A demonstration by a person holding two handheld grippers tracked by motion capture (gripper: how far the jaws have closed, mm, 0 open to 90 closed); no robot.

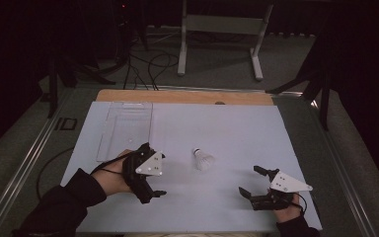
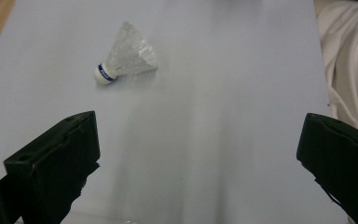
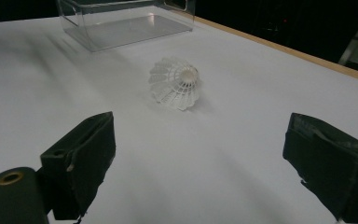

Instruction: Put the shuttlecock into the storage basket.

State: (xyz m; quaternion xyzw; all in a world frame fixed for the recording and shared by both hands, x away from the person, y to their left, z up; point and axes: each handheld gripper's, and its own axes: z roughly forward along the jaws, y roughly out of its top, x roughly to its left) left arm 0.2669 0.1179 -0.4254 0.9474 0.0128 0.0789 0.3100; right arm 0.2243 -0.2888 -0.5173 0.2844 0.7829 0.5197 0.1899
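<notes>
High view: a shuttlecock (image 1: 203,159) lies on its side on the white sheet (image 1: 237,128), the clear tray (image 1: 126,129) beyond and left of it. The left gripper (image 1: 154,174) sits just left of the shuttlecock, the right gripper (image 1: 252,181) to its right and nearer the person.

Left gripper view: jaws spread wide, empty; shuttlecock (image 2: 126,53) ahead.

Right gripper view: jaws spread, empty; shuttlecock (image 3: 176,83) ahead, tray (image 3: 121,21) behind it.

Judgement: approach stage; next, one gripper must close gently on the skirt or cork.

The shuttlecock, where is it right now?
In the high view the shuttlecock lies near the table's middle, between the left gripper and right gripper, right of the clear tray.
</notes>
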